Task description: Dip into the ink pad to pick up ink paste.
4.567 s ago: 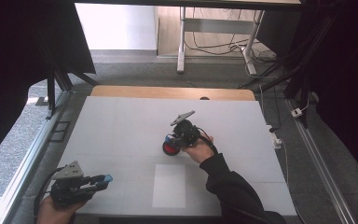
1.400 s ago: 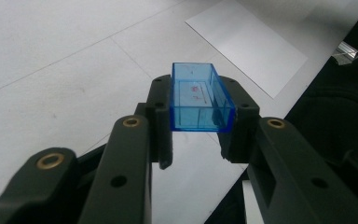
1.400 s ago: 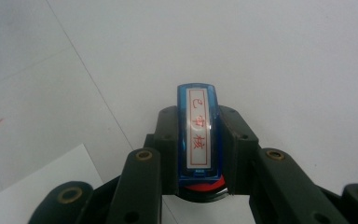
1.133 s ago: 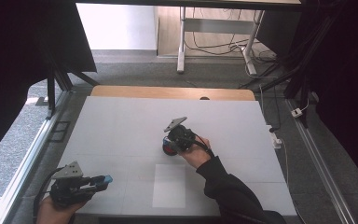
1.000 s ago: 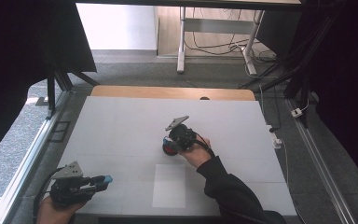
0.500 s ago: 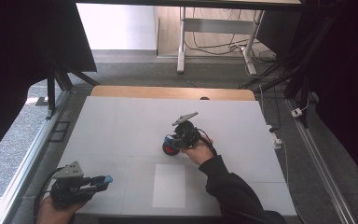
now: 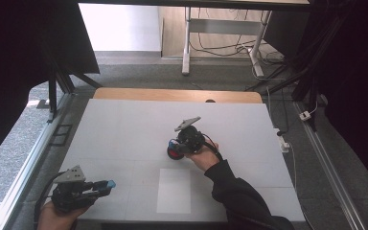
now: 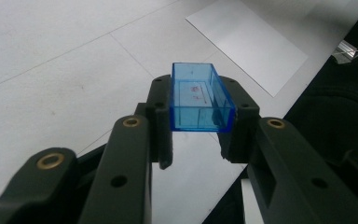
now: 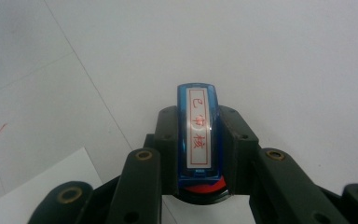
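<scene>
We have the blue stamp (image 9: 199,135) clamped in the right claw (image 7: 176,148) near the middle of the surface (image 7: 124,124), its red base down. The left claw (image 7: 103,184), at the near left corner, is closed on the clear blue cap (image 8: 200,98). To stamp cleanly, we should probably bring it squarely over the white sheet (image 7: 174,190) and press straight down.

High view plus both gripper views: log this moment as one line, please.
left gripper: shut on blue cap, near edge | right gripper: shut on stamp, mid-table | white sheet: untouched
</scene>
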A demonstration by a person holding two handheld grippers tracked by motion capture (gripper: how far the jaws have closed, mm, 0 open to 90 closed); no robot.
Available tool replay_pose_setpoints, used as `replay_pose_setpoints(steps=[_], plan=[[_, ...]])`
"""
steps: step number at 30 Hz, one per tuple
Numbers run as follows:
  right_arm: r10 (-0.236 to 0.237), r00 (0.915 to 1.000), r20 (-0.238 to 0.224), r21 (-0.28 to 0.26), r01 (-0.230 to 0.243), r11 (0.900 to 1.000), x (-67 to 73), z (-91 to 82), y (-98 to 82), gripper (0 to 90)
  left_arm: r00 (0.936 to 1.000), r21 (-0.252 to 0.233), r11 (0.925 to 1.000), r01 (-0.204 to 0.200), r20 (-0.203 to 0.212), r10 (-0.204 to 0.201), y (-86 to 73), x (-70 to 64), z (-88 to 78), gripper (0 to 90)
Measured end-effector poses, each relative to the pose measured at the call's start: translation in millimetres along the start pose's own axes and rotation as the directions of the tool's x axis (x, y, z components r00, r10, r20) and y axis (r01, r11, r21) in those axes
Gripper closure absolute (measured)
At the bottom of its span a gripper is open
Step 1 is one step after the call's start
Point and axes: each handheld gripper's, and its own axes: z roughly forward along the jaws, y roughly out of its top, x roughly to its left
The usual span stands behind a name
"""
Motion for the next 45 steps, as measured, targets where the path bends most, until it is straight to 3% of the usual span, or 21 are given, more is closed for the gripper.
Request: replay_pose_setpoints(steps=[5,15,22,30,45], plan=[[0.013,0.9999,-0.009,-0.010,-0.013,1.000,-0.8,-1.5,-1.2,71.4,1.0000,-0.003,1.0000,-0.001,-0.001,0.001,-0.3,-0.1,-0.4,68.2],[-0.006,0.9990,-0.045,-0.065,0.003,0.998,4.6,-16.4,0.6,71.5,0.9996,-0.010,0.9999,0.013,0.024,-0.012,-0.7,2.5,-1.3,68.2],[-0.017,0.9969,-0.077,-0.101,0.009,0.995,11.5,-31.3,1.6,71.4,0.9998,-0.005,0.9998,0.018,0.003,-0.018,-0.4,1.7,-0.8,68.2],[-0.040,0.9937,-0.105,-0.135,0.025,0.991,20.0,-49.2,0.3,71.4,0.9994,-0.007,0.9995,0.031,-0.012,-0.031,-0.5,2.3,-1.1,68.1],[-0.082,0.9833,-0.162,-0.185,0.051,0.981,35.4,-74.4,-4.0,71.4,0.9997,-0.008,0.9996,0.026,0.001,-0.026,-0.5,2.3,-1.2,68.2]])
